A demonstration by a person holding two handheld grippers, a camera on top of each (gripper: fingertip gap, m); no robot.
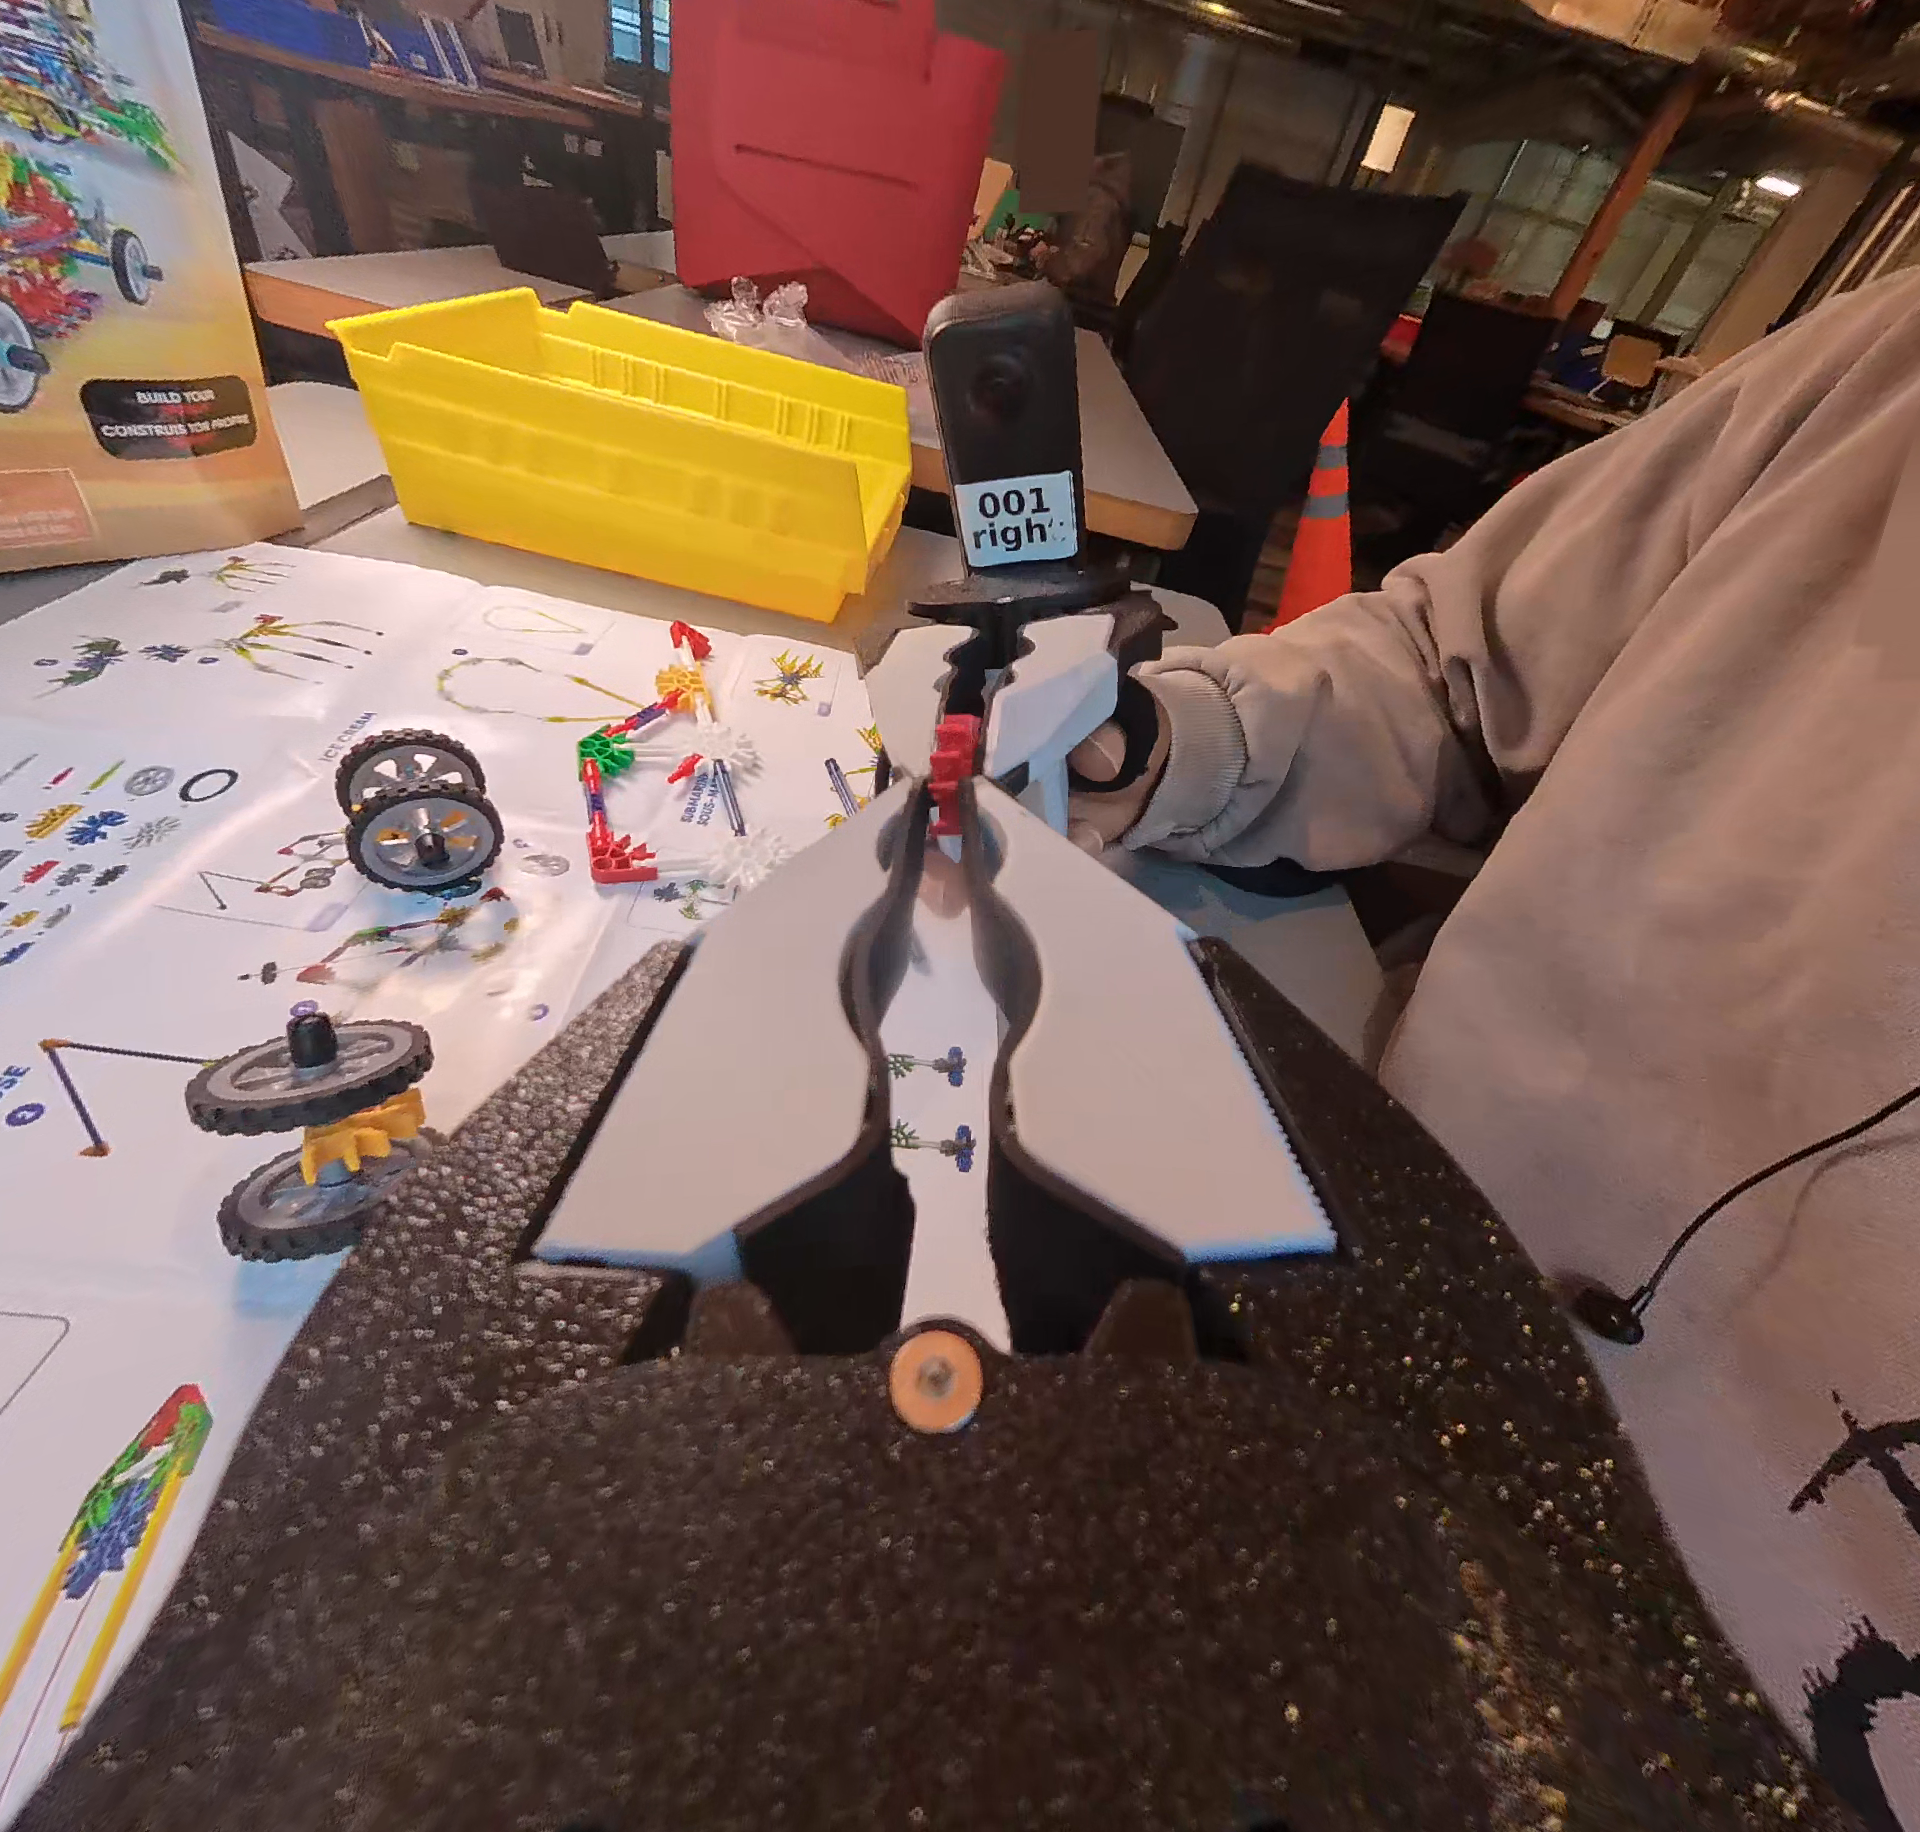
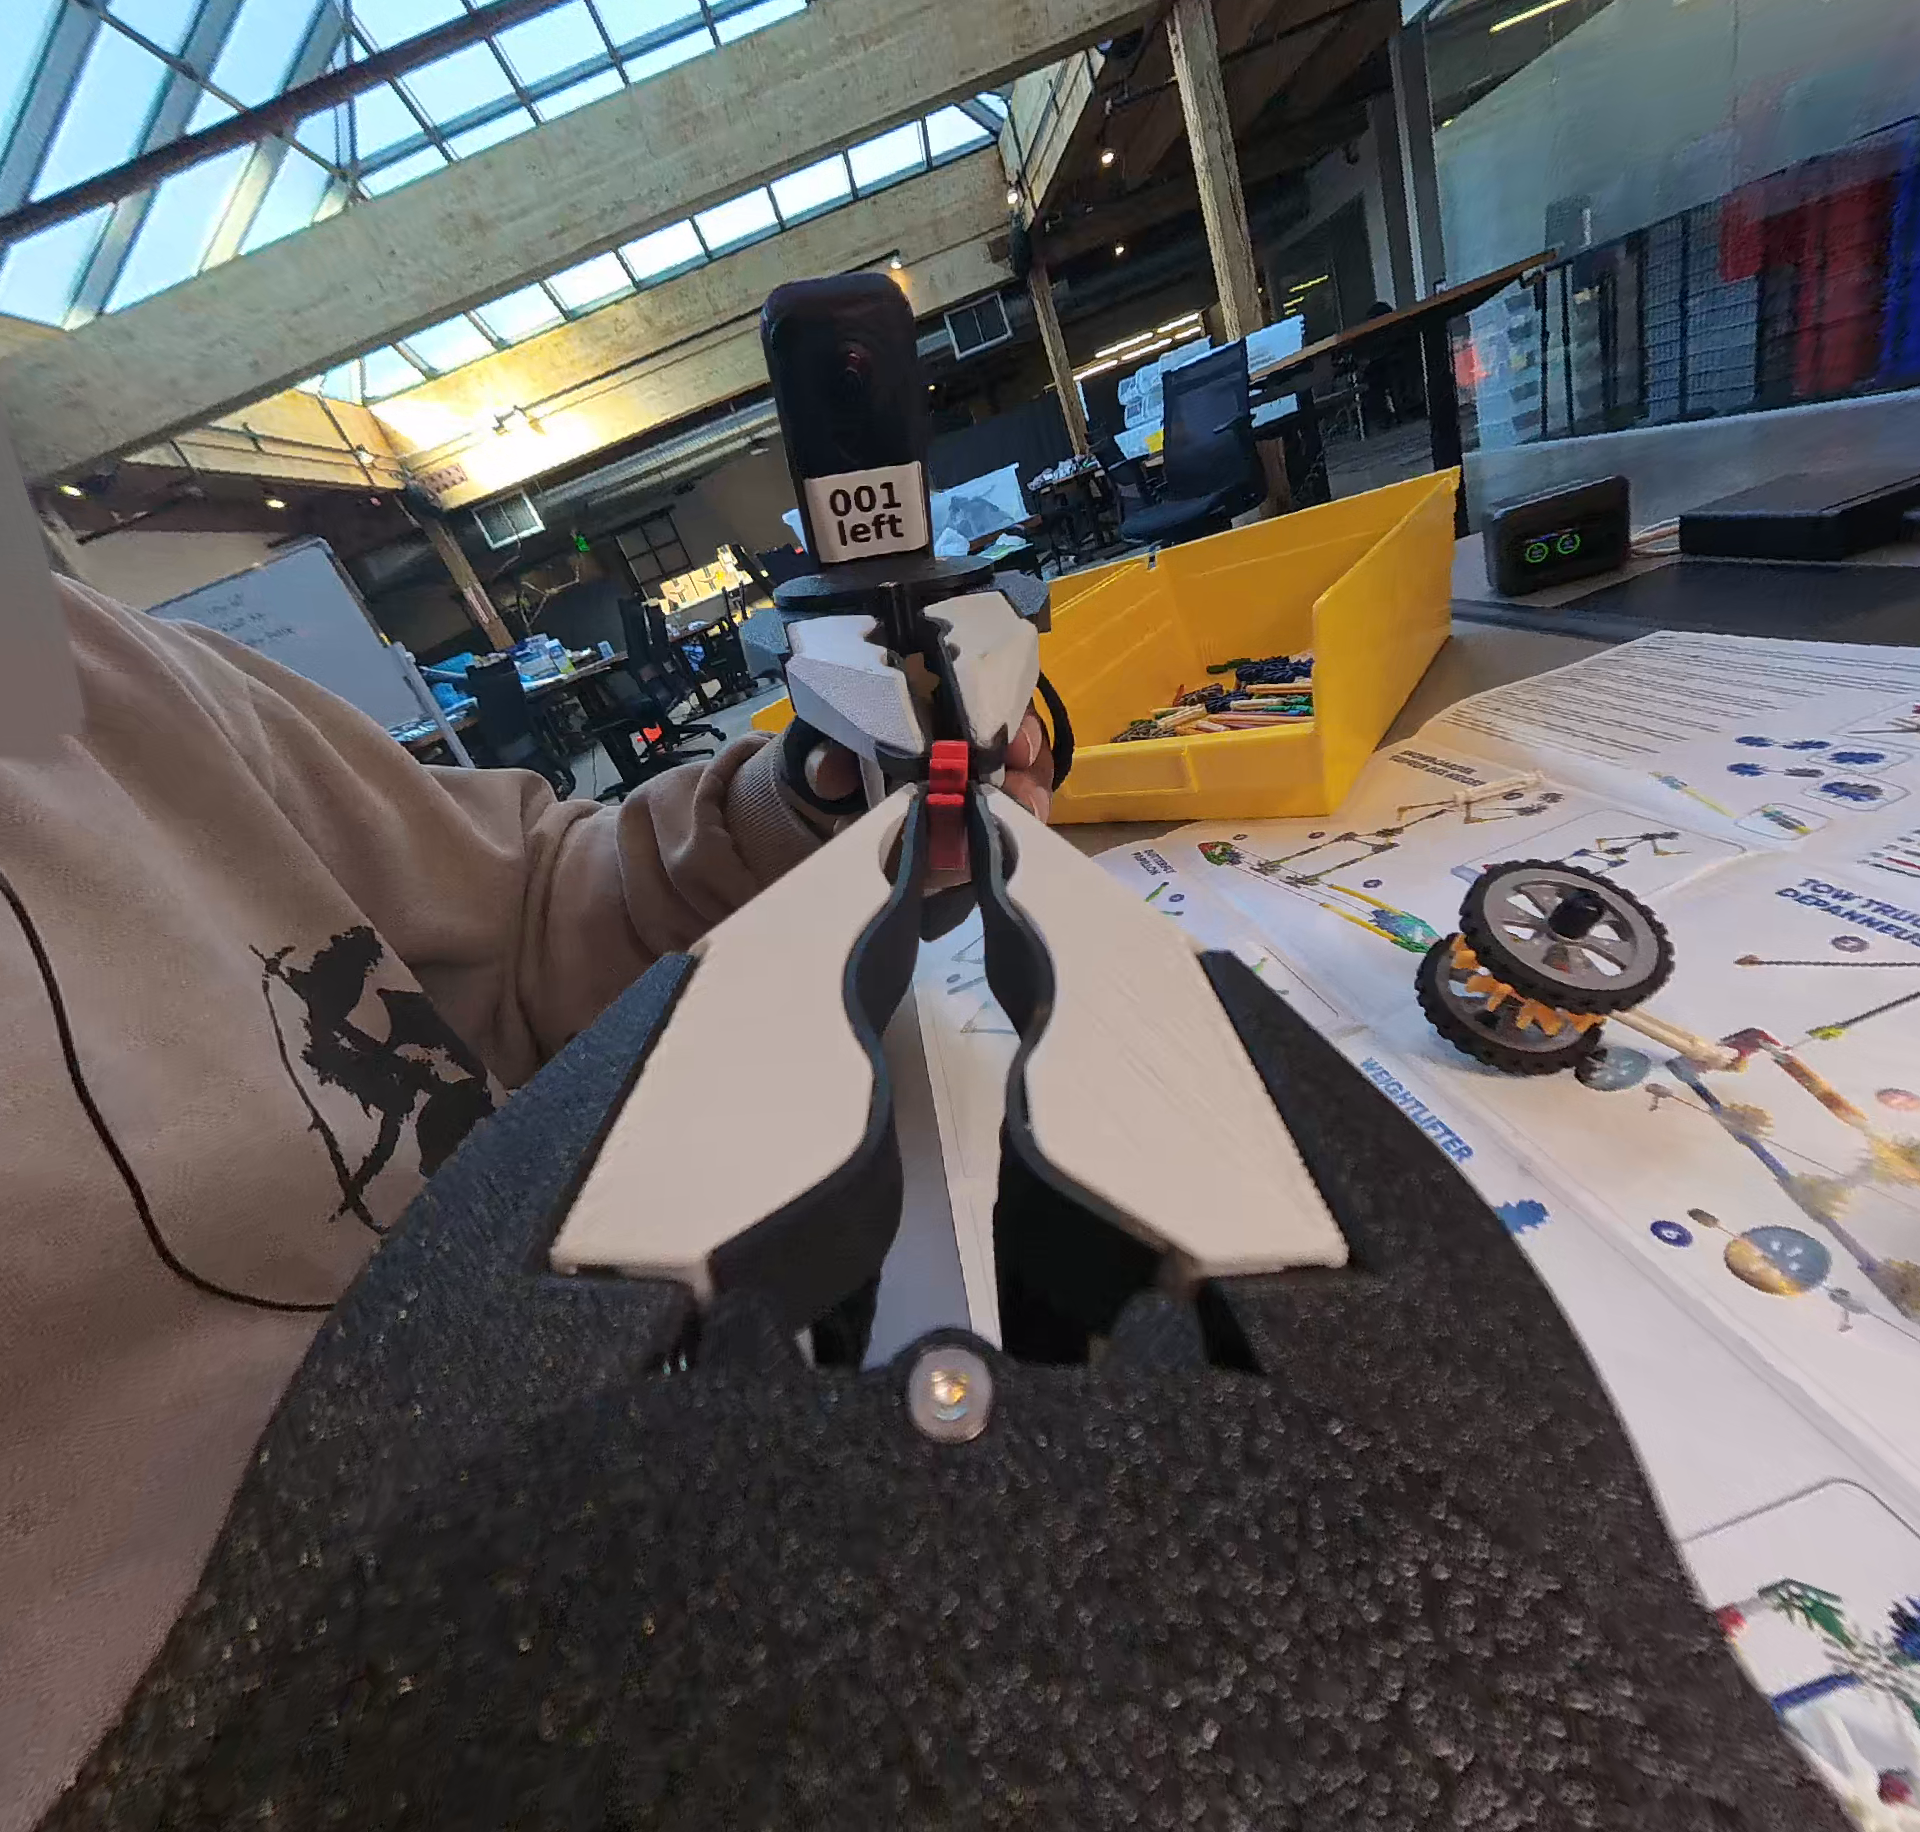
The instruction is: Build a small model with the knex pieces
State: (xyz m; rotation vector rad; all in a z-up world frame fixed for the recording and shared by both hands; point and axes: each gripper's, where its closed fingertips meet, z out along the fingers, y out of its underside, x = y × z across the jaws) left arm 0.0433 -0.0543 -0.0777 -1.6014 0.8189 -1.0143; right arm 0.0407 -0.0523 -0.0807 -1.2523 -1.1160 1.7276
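Above the instruction sheet [image 1: 312,702] | left gripper [image 1: 948,806] and right gripper [image 2: 945,806] meet tip to tip, both pinched narrow on one small red connector [image 1: 951,769] held between them | wheel pair [image 1: 421,811] and second wheel assembly [image 1: 307,1128] lie on sheet | yellow bin [image 1: 623,442] behind.

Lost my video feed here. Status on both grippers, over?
Left gripper and right gripper both shut on one small red connector piece, tip to tip above the instruction sheet. Wheel assemblies and yellow bin off to the side.
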